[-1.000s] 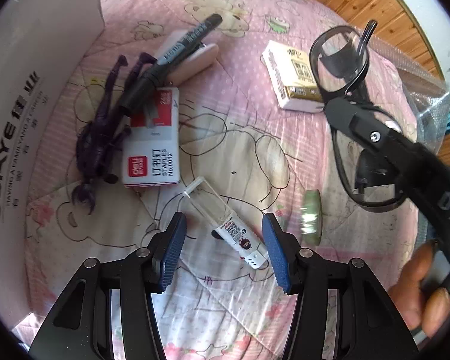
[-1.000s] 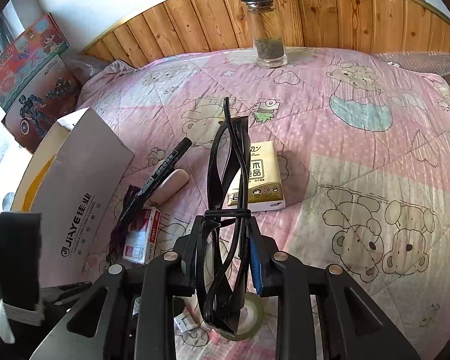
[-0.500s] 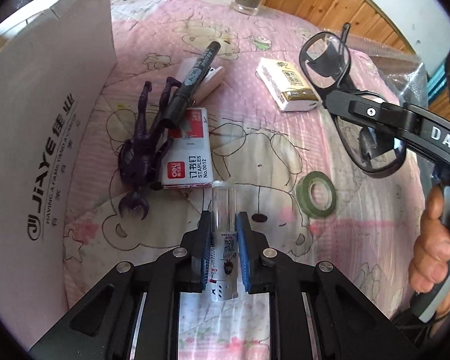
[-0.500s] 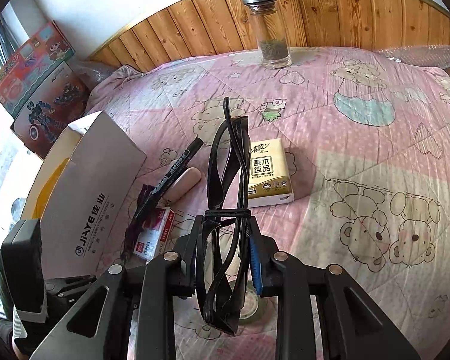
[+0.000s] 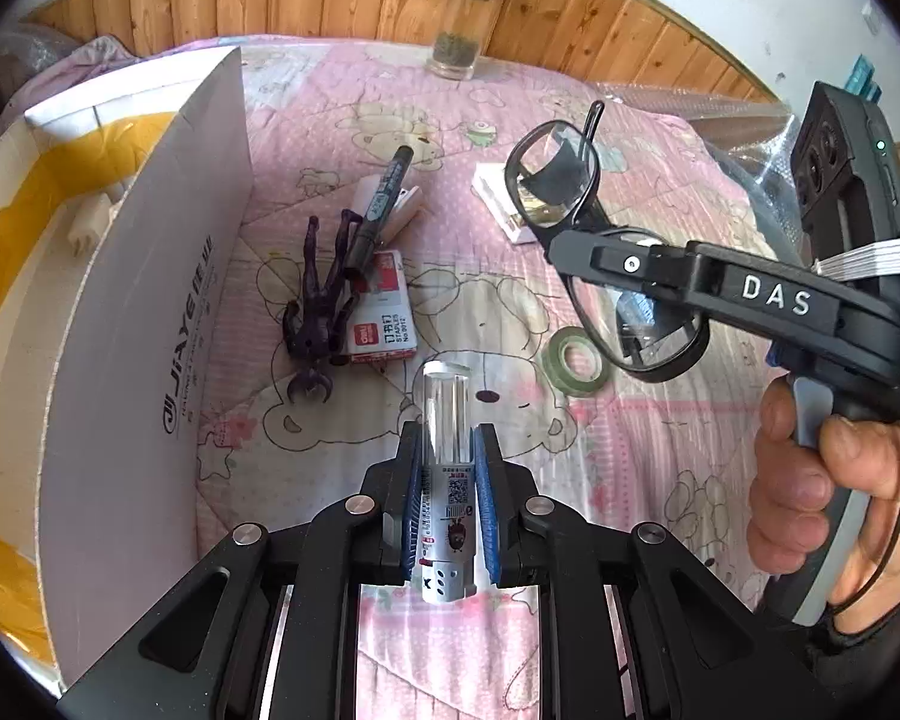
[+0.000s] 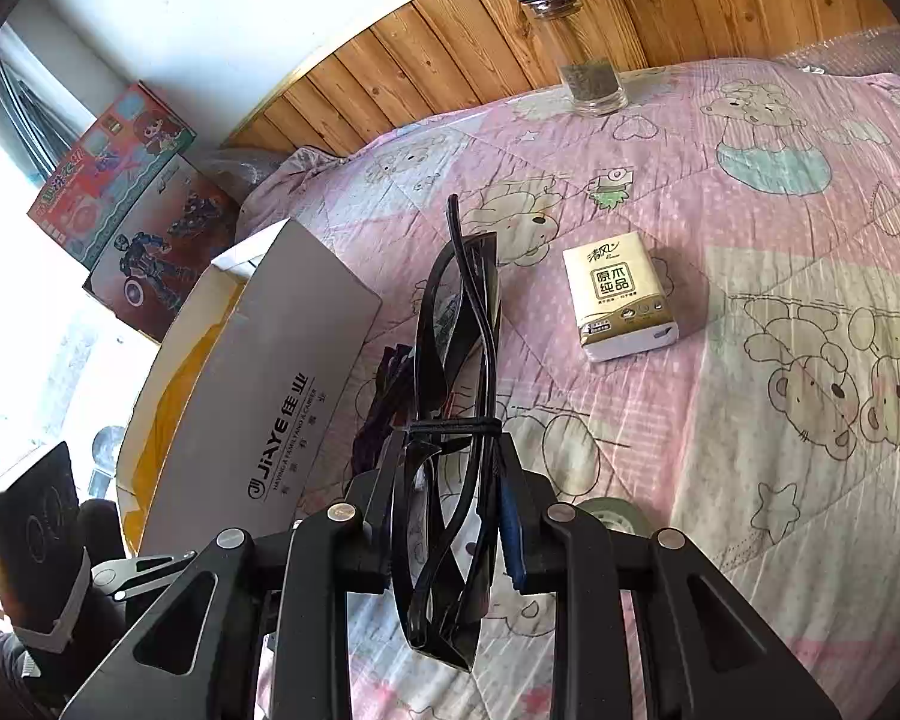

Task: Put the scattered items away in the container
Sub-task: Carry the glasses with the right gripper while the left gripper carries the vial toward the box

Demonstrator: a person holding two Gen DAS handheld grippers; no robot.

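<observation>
Left gripper (image 5: 447, 501), mine, is clamped on the clear tube (image 5: 447, 450), blue pads on its labelled lower half, transparent end pointing at twelve o'clock. Held off the quilt (image 5: 570, 480).

Container: white cardboard box (image 5: 150, 324) with a yellow lining, standing open at nine o'clock from the tube. Stiff upright wall, printed lettering.

Still on the quilt at about eleven o'clock, just beside the box wall: purple plastic scorpion (image 5: 315, 324), black marker (image 5: 378, 210) lying across a small staples box (image 5: 384, 324). Green tape roll (image 5: 573, 357) at one o'clock. Tissue pack (image 6: 621, 300) farther back, soft and squashy.

Right gripper (image 6: 450, 516) is closed on the black glasses (image 6: 456, 360), folded, frame pinched between the pads near the bridge, lenses standing edge-on.

Handling, my judgement: tube is light, rigid and smooth, likely slippery plastic, so a mid-body grip on the paper label is the safest hold. Glasses are light but fragile; thin temples could bend, lenses scratch. Keep pressure on the frame, not the lens. Lower both into the box rather than drop them.

Quilt is soft, padded, pink with cartoon bears.
</observation>
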